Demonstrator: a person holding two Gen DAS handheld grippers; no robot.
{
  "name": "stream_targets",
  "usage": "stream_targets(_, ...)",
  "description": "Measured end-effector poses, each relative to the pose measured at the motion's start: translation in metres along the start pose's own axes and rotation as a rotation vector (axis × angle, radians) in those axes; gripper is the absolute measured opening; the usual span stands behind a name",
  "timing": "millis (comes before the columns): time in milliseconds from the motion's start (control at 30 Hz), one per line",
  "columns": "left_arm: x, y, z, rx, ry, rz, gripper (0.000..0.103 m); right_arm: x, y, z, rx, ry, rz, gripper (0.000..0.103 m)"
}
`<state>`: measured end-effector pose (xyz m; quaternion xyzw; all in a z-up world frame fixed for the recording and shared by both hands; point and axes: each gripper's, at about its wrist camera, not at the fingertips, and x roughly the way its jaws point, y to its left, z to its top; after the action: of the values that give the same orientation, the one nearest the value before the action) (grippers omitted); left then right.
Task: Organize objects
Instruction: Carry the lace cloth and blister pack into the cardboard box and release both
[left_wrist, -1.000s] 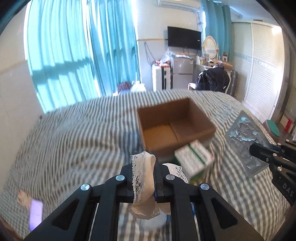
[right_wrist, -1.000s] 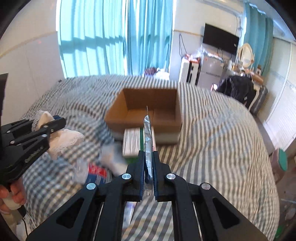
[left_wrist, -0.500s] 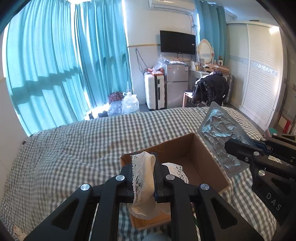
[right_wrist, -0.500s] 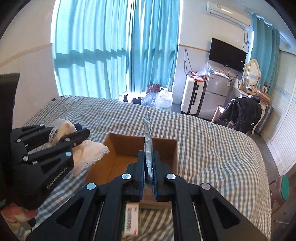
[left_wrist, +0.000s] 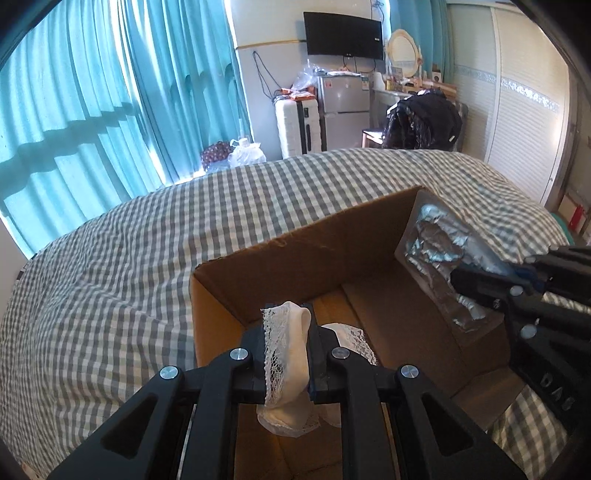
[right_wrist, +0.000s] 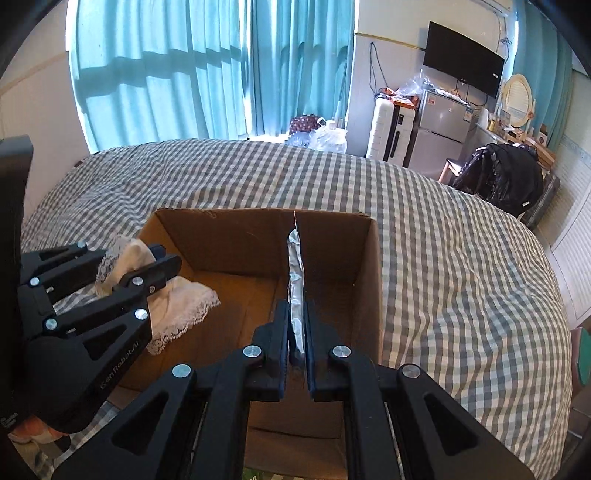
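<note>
An open brown cardboard box (left_wrist: 295, 254) (right_wrist: 229, 236) sits on the checked bed. My left gripper (left_wrist: 288, 332) is shut on a cream lace-trimmed cloth (left_wrist: 286, 350) and holds it over the box's near left side; it also shows in the right wrist view (right_wrist: 147, 269) with the cloth (right_wrist: 177, 306) hanging into the box. My right gripper (right_wrist: 295, 321) is shut on a silver foil blister pack (right_wrist: 295, 273), held edge-on inside the box. In the left wrist view the blister pack (left_wrist: 439, 254) is at the box's right wall, pinched by the right gripper (left_wrist: 480, 280).
The grey-and-white checked bedspread (left_wrist: 129, 258) surrounds the box. Teal curtains (right_wrist: 184, 66) hang behind the bed. A white suitcase (right_wrist: 388, 129), a small fridge (right_wrist: 439, 133) and a chair with a black jacket (right_wrist: 498, 177) stand beyond the bed's far edge.
Both grippers have moved forward and down over the box. The cloth and the blister pack now hang inside the box's opening instead of above it.
</note>
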<state>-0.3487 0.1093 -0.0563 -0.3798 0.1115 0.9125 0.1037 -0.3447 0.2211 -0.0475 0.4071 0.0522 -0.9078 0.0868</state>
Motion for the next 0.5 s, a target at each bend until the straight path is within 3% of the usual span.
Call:
stream_targets(33, -0.003, 0.0, 0.0, 0.006, 0.0, 0.005, 0.018, -0.004, -0.001, -0.001, 0.009, 0.0, 0.004, 0.012)
stream_targets(67, -0.006, -0.001, 0.001, 0.01, 0.0, 0.01, 0.027, -0.008, -0.003, 0.0, 0.02, -0.002, 0.011, 0.03)
stream_targets(100, -0.012, -0.001, 0.002, 0.01, -0.004, 0.021, 0.034, -0.015, -0.004, 0.0, 0.031, -0.011, 0.016, 0.055)
stream_targets(133, -0.016, -0.001, 0.005, 0.008, -0.008, 0.025, 0.048, -0.021, -0.005, 0.001, 0.037, -0.024, 0.015, 0.065)
stream_targets(167, -0.025, 0.0, 0.005, 0.001, -0.022, 0.021, 0.065, -0.032, -0.006, 0.001, 0.044, -0.047, 0.01, 0.069)
stream_targets(233, -0.043, 0.003, 0.004, -0.014, -0.053, 0.013, 0.085, -0.055, -0.003, 0.002, 0.05, -0.083, 0.002, 0.069)
stream_targets(500, -0.138, 0.012, 0.004, -0.028, -0.154, 0.06, 0.093, -0.162, 0.016, 0.0, 0.024, -0.173, -0.028, 0.073)
